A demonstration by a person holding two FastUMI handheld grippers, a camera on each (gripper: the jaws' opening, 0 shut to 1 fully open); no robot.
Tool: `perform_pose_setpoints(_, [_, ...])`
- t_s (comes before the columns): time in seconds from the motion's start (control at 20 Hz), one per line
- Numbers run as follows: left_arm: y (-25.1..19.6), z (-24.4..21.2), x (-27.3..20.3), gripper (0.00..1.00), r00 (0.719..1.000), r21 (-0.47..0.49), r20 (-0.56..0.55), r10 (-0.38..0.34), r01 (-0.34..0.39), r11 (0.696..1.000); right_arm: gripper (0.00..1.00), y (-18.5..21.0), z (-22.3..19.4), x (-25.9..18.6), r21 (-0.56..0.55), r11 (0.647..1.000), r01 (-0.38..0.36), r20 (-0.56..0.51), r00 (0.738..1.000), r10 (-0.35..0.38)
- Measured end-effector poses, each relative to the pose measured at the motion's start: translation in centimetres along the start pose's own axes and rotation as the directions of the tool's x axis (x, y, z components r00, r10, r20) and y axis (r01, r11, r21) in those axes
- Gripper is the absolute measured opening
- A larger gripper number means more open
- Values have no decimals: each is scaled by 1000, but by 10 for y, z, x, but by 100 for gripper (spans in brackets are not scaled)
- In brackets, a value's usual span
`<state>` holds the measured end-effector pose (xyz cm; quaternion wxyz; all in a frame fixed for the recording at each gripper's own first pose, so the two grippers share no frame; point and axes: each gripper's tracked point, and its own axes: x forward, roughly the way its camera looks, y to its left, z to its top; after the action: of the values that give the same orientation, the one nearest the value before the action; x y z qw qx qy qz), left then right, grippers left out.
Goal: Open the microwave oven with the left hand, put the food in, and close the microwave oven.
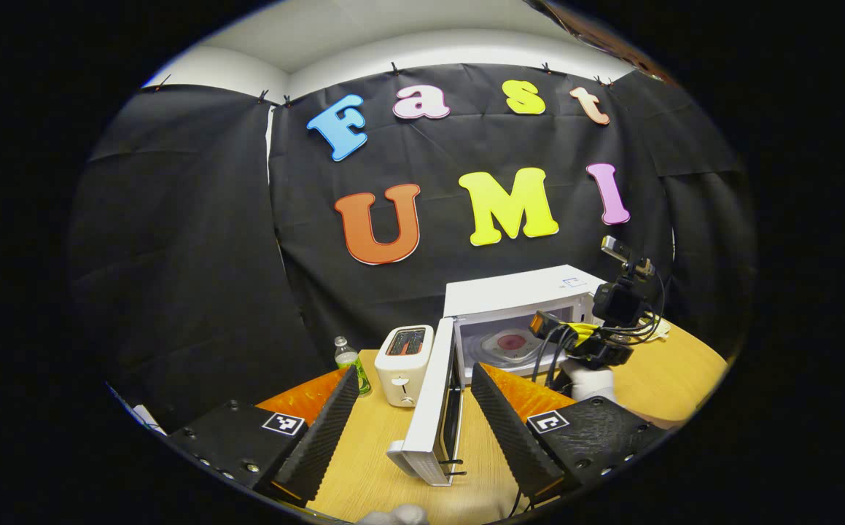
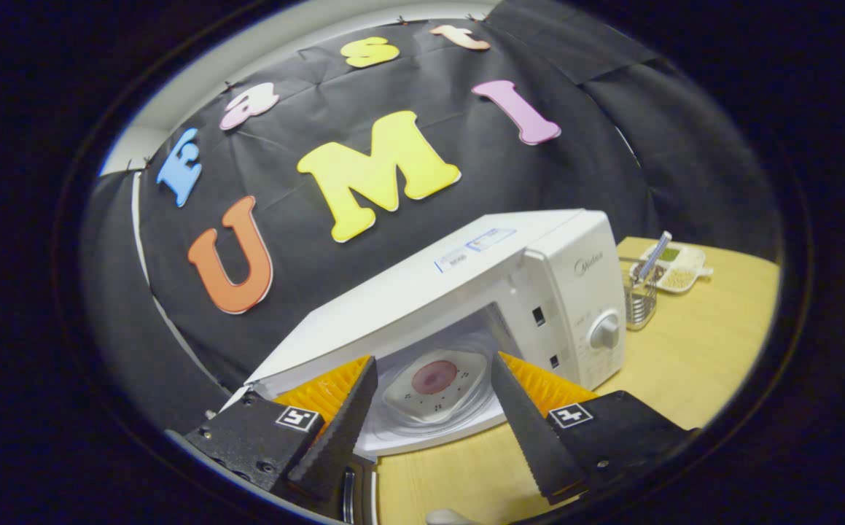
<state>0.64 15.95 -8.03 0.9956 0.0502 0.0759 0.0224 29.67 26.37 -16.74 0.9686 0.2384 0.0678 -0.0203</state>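
Swinging wide, the white microwave door (image 1: 433,408) stands between our spread left fingers (image 1: 320,430), ready to push shut. Our right fingers (image 2: 349,423), spread and empty, frame the white plate of reddish food (image 2: 435,383) already inside.

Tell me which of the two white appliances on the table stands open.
The microwave oven: its door is swung wide, showing the food plate inside. The toaster beside it has only top slots.

Left gripper view sits back over the tabletop (image 1: 364,467), facing the booth wall, open microwave (image 1: 517,306) mid-distance right of centre. Right gripper view is close, tilted, looking straight into the microwave (image 2: 466,292) cavity. Both share the microwave, the plate inside (image 1: 513,343) (image 2: 437,383), tabletop, wall.
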Motion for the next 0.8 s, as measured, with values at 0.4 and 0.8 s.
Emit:
perform_pose_setpoints(0.4, [15,16,-1,95,998,-9,56,17,-17,1000,100,-52,112,-118,-362,931,-43,73,995,74])
perform_pose_setpoints(0.8, [44,-1,23,95,994,-55,77,78,-74,996,100,-100,158,-216,-486,874,-16,56,997,49])
